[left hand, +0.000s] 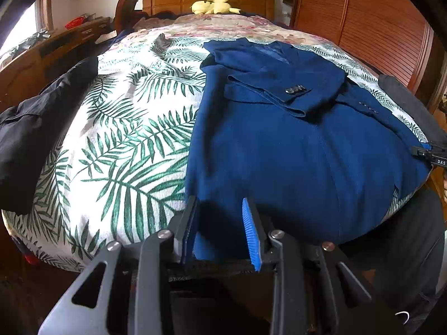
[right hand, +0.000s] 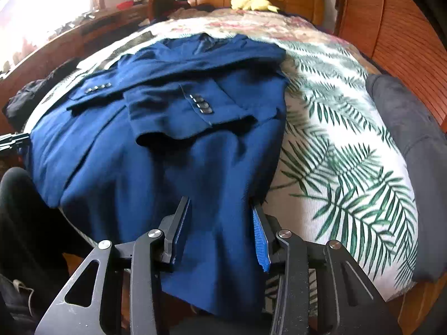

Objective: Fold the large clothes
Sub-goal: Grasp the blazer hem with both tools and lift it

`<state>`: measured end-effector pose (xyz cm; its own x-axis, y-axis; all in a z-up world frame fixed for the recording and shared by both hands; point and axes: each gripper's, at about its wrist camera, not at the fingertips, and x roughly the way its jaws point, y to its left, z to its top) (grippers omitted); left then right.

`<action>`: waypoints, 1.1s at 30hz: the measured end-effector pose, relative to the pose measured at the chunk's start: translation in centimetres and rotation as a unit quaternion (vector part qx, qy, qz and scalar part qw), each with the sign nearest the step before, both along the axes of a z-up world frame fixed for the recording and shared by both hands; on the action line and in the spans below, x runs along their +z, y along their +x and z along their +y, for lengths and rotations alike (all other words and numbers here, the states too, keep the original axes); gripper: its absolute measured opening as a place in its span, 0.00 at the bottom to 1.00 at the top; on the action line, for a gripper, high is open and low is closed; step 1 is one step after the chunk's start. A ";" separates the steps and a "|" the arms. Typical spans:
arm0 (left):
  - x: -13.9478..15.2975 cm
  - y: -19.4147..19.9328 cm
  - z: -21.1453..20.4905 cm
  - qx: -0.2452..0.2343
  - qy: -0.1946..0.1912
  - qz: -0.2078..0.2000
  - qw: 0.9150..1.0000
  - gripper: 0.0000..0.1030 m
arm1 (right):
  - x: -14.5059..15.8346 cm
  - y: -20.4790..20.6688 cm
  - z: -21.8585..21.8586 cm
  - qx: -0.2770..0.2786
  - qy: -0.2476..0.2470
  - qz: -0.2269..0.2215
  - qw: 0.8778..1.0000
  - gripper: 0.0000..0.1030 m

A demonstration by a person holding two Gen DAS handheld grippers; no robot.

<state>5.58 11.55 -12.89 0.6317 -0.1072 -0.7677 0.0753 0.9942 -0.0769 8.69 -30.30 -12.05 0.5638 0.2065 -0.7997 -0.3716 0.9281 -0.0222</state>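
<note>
A large blue suit jacket lies back-up on the leaf-print bed cover, both sleeves folded across its back. It also shows in the right wrist view. My left gripper is open over the jacket's near left hem corner, with the cloth between its jaws. My right gripper is open over the near right hem, the hem hanging over the bed edge between its jaws. The right gripper's tip shows at the left view's right edge.
A black garment lies at the bed's left edge, a dark grey one at the right edge. A yellow plush toy sits by the wooden headboard. A desk stands left, a wooden wardrobe right.
</note>
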 end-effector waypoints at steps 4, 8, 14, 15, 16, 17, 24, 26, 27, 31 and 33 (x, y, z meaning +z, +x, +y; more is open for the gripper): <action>0.0 -0.6 0.6 0.020 0.017 0.007 1.000 0.30 | -0.7 0.0 -1.1 -0.017 -0.001 0.011 1.000 0.39; -0.7 -0.6 1.6 0.025 -0.014 0.014 0.999 0.30 | -1.1 -0.3 -1.4 -0.015 -0.008 0.014 1.000 0.40; -0.7 -0.7 0.8 0.009 -0.017 0.001 1.000 0.29 | -1.1 -0.4 -1.1 -0.007 0.000 0.015 1.000 0.40; -0.5 -0.7 0.6 0.005 -0.019 -0.001 1.000 0.29 | -1.1 -0.5 -0.9 -0.001 0.002 0.014 1.000 0.38; -0.3 -0.7 0.5 0.003 -0.017 -0.004 1.000 0.19 | -0.9 -0.5 -0.8 0.001 0.002 0.011 1.000 0.26; 0.0 -0.7 0.3 0.000 -0.015 -0.006 1.000 0.12 | -0.7 -0.5 -0.7 0.002 0.002 0.005 1.000 0.12; 7.1 -1.1 -0.6 -0.009 -0.060 -0.088 0.994 0.01 | 3.2 -0.1 0.4 0.017 0.044 -0.051 0.998 0.03; 10.7 -0.9 -1.4 -0.012 -0.048 -0.129 0.990 0.01 | 4.8 0.2 0.6 0.017 0.061 -0.071 0.995 0.02; 12.2 -0.7 -1.6 -0.016 -0.056 -0.142 0.988 0.01 | 5.8 0.3 0.7 0.018 0.071 -0.083 0.994 0.02; 17.7 0.5 -2.2 -0.023 -0.056 -0.186 0.981 0.00 | 11.1 0.5 1.3 0.015 0.103 -0.144 0.984 0.02; 20.5 1.0 -2.4 -0.027 -0.059 -0.205 0.977 0.00 | 13.9 0.4 1.4 0.013 0.113 -0.171 0.979 0.02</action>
<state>6.57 9.16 7.65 0.8745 -0.2221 -0.4312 0.1765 0.9738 -0.1436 9.12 -28.88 1.83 0.7831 0.3736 -0.4971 -0.4016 0.9142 0.0544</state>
